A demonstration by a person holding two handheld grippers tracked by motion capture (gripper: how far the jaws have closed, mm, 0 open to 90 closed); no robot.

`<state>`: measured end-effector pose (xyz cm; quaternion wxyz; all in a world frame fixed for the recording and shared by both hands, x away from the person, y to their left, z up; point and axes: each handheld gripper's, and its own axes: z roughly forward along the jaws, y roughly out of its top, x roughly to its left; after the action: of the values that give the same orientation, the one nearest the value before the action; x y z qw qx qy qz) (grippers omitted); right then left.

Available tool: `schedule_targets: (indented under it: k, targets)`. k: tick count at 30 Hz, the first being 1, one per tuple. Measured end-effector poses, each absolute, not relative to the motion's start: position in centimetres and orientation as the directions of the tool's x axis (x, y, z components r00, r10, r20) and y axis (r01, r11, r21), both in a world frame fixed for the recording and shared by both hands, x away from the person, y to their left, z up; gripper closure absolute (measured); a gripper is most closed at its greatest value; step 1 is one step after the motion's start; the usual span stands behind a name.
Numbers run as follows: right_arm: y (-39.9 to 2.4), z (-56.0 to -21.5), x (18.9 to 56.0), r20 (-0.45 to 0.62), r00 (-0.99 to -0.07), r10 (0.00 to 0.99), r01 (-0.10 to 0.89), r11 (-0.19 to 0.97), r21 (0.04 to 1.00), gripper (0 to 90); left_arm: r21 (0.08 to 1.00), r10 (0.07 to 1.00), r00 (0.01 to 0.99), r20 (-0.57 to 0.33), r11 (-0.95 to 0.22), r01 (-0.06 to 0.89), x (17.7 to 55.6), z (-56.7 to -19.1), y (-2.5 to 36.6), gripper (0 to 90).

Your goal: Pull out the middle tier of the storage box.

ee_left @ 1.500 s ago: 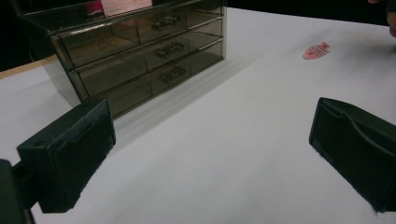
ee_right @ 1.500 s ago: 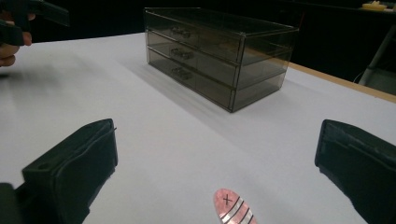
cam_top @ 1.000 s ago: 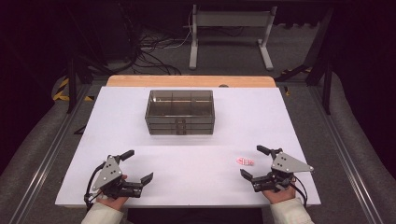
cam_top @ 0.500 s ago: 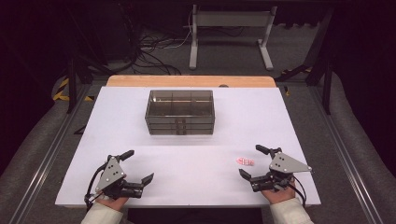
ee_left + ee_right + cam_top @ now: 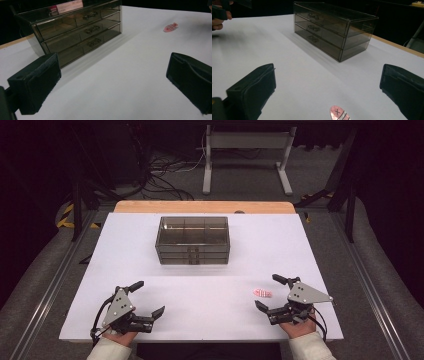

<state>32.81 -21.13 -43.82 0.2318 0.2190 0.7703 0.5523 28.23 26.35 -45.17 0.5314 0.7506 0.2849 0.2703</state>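
Here the landmark is the smoky clear drawer chest (image 5: 192, 240), which stands on the white table top (image 5: 210, 275) toward its far side, its three stacked drawers with small metal handles facing the person. Nearer the person than the chest, and off to its right, a small pink fish-shaped piece (image 5: 262, 293) lies flat on the white surface, well apart from the chest. The right gripper (image 5: 272, 292) rests near the table's near edge, to the right of the chest and well in front of it, with its jaws spread wide and empty; the pink fish lies just beside it, within the mouth of the jaws but touching neither. In the right gripper view the pink piece (image 5: 339, 113), marked with a dark cross and stripes, sits low between the two black jaws, with the chest (image 5: 334, 30) beyond it. The left gripper (image 5: 148, 298) rests in front of the chest and to its left, also near the near edge, with its jaws wide apart and nothing between them. In the left gripper view the chest (image 5: 75, 30) stands ahead at the left and the pink fish (image 5: 170, 27) lies far off to the right of it.
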Motion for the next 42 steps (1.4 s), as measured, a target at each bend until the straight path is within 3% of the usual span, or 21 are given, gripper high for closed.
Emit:
schedule_targets:
  k: [15,42]
  targets:
    - [-19.2,-42.6,33.5,-0.143,-0.818,0.557,0.038,0.300,0.953,0.0,0.952,0.711,0.695,0.104,-0.274,0.139,28.2,-45.2,26.3,0.8]
    - [-14.9,-40.7,36.2,-0.137,-0.861,0.490,0.051,0.351,0.935,0.0,0.951,0.708,0.698,0.101,-0.276,0.142,28.3,-45.2,26.2,0.8]
